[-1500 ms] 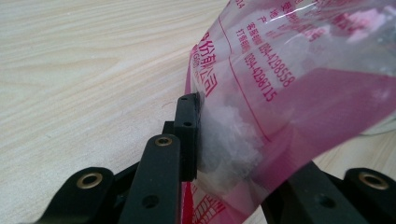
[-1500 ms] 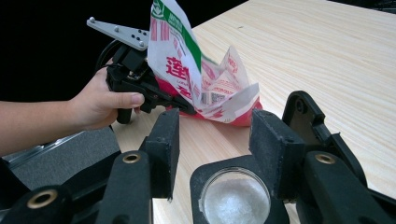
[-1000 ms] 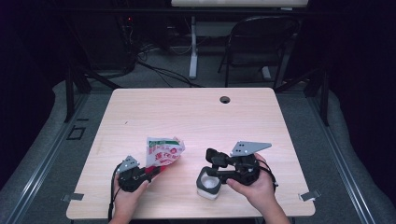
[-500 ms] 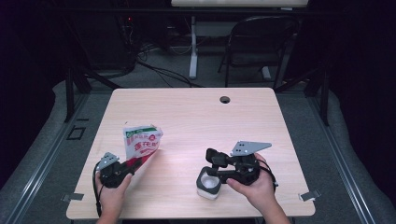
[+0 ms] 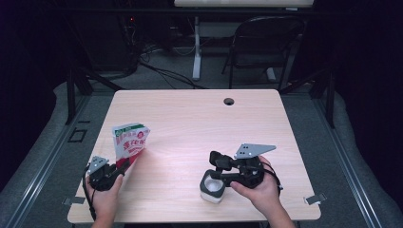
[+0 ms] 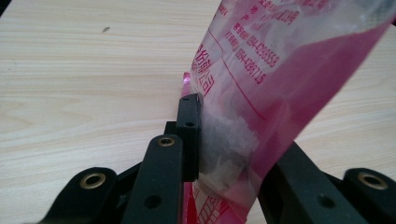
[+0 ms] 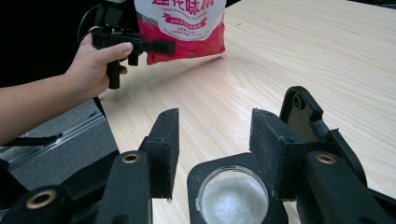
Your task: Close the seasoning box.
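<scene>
A pale wooden bench (image 5: 199,123) is standing in a dark room, with a chair (image 5: 263,45) and cables on the floor at twelve o'clock beyond it.

Nearest, at five o'clock, the right tongs (image 5: 216,167) are hovering right over a small white jar (image 5: 212,186) with a dark rim. In the right gripper view the jaws are standing apart on either side of its rim, not touching it, and white granules are showing inside; it looks as if the hand is readying to steady the jar.

Farther out, at eight o'clock, the left tongs (image 5: 124,166) are clamped on the lower corner of a pink-and-white pouch (image 5: 130,141), holding it upright and clear of the bench. The corner grip is probably keeping the top free for tipping. The pouch is hanging well apart from the jar, at about nine o'clock from it.
</scene>
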Motion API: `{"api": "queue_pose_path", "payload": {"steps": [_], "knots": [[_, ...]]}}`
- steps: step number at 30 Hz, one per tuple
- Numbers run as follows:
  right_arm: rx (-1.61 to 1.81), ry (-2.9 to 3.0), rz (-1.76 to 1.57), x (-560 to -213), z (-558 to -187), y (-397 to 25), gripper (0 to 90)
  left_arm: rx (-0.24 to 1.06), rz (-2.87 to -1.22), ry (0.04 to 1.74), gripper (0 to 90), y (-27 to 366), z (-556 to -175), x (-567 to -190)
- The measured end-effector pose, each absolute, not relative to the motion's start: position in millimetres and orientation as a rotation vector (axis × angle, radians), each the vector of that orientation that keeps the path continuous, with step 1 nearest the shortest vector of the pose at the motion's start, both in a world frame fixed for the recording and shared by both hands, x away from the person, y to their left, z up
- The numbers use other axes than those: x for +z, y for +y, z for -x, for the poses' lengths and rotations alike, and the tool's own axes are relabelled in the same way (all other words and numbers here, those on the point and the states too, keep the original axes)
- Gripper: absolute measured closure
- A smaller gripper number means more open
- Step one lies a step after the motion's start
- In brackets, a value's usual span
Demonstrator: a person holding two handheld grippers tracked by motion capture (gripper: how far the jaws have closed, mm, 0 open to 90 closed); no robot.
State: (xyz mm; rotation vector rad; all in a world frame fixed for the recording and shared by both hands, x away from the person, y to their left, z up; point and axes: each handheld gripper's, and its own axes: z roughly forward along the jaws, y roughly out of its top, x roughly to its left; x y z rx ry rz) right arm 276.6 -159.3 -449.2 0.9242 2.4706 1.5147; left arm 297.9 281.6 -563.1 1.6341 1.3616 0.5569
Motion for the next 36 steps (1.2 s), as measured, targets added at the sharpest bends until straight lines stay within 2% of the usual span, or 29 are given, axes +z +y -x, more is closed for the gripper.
{"api": "queue_pose_path", "payload": {"steps": [9,36], "knots": [[1.510,2.473,-0.924,-449.9,-276.9,-159.0,52.5,0.612,-1.617,1.398,76.7,288.8,-298.4,-567.2],[1.516,2.465,-0.935,-450.1,-277.5,-160.6,52.0,0.538,-1.588,1.454,75.7,293.6,-295.6,-575.4]]}}
